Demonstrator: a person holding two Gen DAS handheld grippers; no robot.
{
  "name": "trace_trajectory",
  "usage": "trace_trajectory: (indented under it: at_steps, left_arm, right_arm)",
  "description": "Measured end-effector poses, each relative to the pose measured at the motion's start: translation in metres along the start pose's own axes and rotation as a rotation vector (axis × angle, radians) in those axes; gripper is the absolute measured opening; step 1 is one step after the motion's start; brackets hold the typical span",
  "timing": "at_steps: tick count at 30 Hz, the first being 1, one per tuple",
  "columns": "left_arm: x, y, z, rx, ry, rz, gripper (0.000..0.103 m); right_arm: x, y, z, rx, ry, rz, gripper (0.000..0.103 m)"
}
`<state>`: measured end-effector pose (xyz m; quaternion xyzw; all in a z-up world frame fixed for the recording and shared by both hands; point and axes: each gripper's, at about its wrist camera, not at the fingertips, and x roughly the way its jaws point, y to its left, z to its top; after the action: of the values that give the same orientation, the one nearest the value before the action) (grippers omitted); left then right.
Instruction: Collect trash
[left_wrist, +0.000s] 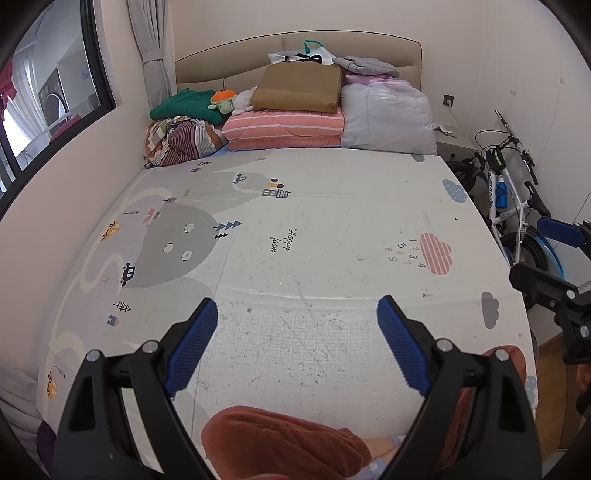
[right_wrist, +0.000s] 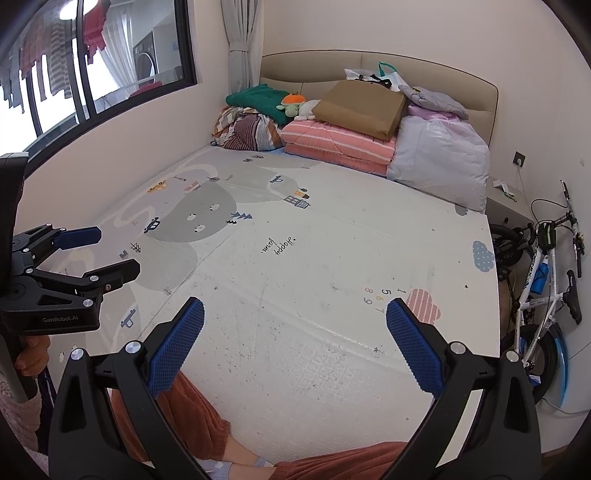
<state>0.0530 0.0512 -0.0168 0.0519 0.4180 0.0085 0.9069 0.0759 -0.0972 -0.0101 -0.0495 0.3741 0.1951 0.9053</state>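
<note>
A printed play mat (left_wrist: 332, 206) (right_wrist: 332, 236) covers the bed, and small dark specks (left_wrist: 325, 321) (right_wrist: 280, 325) are scattered over its near part. I see no larger piece of trash on it. My left gripper (left_wrist: 297, 306) hangs over the mat's near end, open, nothing between its blue pads; the right wrist view shows it at the left (right_wrist: 118, 249). My right gripper (right_wrist: 295, 305) is open beside it over the mat, also empty, and shows at the right edge of the left wrist view (left_wrist: 533, 251). The person's legs in rust-coloured trousers (left_wrist: 280, 439) (right_wrist: 184, 410) lie folded below both.
Folded bedding (left_wrist: 284, 129), a brown paper bag (left_wrist: 299, 86), a white plastic bag (left_wrist: 314, 55) and a soft toy (left_wrist: 221, 99) are stacked at the headboard. A bicycle (right_wrist: 546, 273) and a nightstand (right_wrist: 506, 206) stand to the right of the bed. A window (right_wrist: 92, 74) is on the left wall.
</note>
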Motion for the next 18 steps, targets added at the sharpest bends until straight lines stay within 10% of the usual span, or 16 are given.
trace_trajectory:
  at_steps: [18]
  left_arm:
    - [-0.0017, 0.0056, 0.0030, 0.009, -0.019, -0.022, 0.088]
  right_arm:
    - [0.0004, 0.0028, -0.0030, -0.001, -0.008, 0.007, 0.096]
